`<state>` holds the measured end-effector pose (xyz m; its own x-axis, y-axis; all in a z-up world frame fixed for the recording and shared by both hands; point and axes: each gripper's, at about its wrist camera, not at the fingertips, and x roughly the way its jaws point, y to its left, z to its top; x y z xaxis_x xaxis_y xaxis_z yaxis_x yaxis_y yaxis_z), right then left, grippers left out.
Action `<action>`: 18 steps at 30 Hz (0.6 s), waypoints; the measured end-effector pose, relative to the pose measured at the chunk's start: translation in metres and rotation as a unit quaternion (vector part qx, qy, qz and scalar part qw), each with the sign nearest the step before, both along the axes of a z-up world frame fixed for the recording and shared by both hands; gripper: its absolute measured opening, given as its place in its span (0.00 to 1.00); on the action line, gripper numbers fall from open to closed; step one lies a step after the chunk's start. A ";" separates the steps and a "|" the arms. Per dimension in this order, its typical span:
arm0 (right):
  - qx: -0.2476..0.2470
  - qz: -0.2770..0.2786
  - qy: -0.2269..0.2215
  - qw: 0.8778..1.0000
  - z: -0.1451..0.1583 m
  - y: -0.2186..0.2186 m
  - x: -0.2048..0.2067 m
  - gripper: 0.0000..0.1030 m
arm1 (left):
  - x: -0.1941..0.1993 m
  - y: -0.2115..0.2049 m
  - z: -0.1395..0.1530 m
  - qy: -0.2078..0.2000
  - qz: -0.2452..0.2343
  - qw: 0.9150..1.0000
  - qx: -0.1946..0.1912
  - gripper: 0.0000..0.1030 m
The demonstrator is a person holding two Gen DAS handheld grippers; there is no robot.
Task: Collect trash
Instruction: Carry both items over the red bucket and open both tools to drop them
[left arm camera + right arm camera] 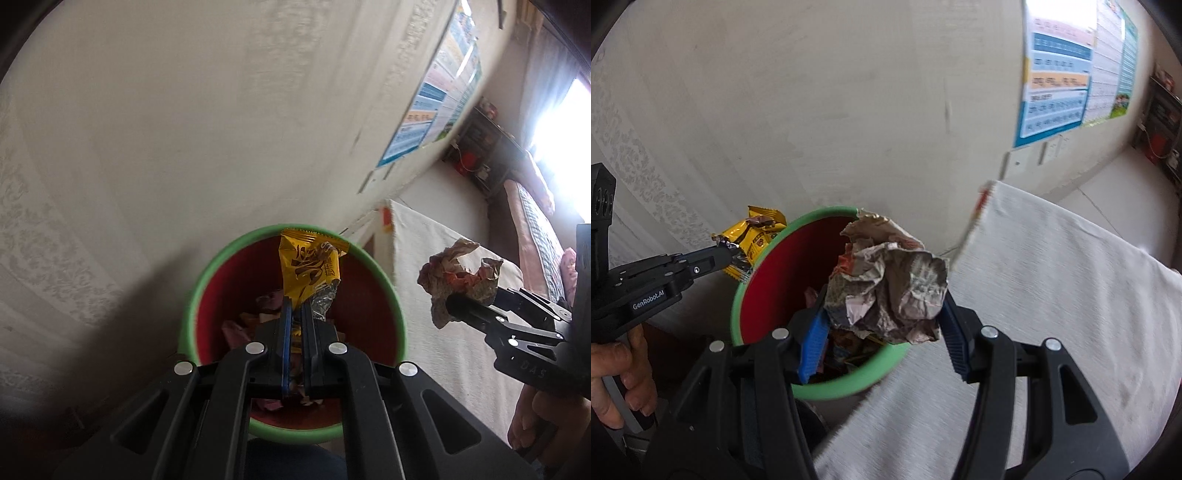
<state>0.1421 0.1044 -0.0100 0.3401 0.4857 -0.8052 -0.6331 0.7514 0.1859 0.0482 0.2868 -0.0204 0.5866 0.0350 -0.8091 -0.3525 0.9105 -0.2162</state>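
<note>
Against a pale papered wall, left gripper [295, 317] pinches a yellow snack wrapper [308, 266] over the green-rimmed bin [192, 295], right gripper [882, 328] clamps crumpled newspaper [890, 291]; apparently both need releasing next.

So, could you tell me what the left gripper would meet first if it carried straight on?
Probably the trash already lying in the red bin: the left gripper, shut on the yellow wrapper, points into its mouth. Depth is unclear.

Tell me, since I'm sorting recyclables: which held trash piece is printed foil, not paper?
The yellow wrapper in the left gripper; the right gripper holds crumpled paper.
</note>
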 end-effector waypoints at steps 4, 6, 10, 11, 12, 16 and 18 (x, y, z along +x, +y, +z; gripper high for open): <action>-0.002 0.011 0.003 1.000 -0.005 0.018 -0.001 0.52 | -0.002 0.008 -0.004 0.001 0.005 1.000 -0.001 0.02; -0.003 0.014 0.005 1.000 -0.008 0.025 -0.001 0.52 | -0.004 0.011 -0.006 -0.002 0.006 1.000 -0.005 0.02; -0.007 0.023 0.007 1.000 -0.015 0.033 -0.002 0.52 | -0.005 0.016 -0.010 -0.002 0.007 1.000 -0.011 0.02; -0.008 0.024 0.009 1.000 -0.017 0.035 0.000 0.52 | -0.005 0.018 -0.011 -0.002 0.007 1.000 -0.014 0.02; -0.009 0.026 0.010 1.000 -0.019 0.037 0.001 0.52 | -0.005 0.019 -0.012 -0.002 0.006 1.000 -0.016 0.02; -0.012 0.033 0.014 0.999 -0.024 0.043 0.002 0.52 | -0.005 0.022 -0.016 0.000 0.003 1.000 -0.019 0.02; -0.014 0.038 0.013 0.999 -0.025 0.046 0.001 0.52 | -0.005 0.022 -0.017 0.001 0.003 1.000 -0.020 0.02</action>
